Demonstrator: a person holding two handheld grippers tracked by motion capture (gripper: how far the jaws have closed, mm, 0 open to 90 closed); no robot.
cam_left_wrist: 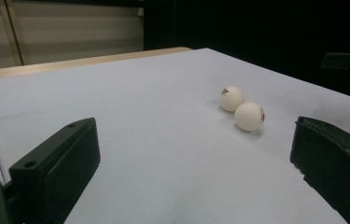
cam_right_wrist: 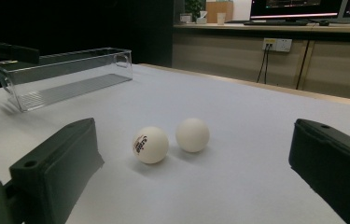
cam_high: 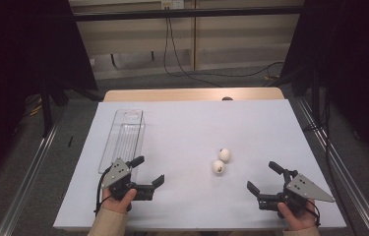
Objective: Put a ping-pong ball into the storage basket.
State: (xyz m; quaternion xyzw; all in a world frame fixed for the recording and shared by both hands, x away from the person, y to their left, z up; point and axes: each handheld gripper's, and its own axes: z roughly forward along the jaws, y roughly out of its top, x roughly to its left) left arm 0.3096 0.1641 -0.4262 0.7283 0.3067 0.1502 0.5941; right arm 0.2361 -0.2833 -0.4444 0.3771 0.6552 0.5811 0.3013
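On the left of the white table cover, a clear plastic bin is laid with its long axis running away from the person, its open side up; nothing is seen inside it. Just beside its near end the left gripper is held with its jaws spread wide and empty. Toward the middle-right, two white ping-pong balls are seen almost touching, the nearer one printed with a logo; being round, no long axis or heading is offered. At the right, the right gripper is likewise released, jaws aimed at the balls. The approach step is judged to be in hand: next, one gripper must be brought forward until a ball is centred between its jaws, then closed gently.
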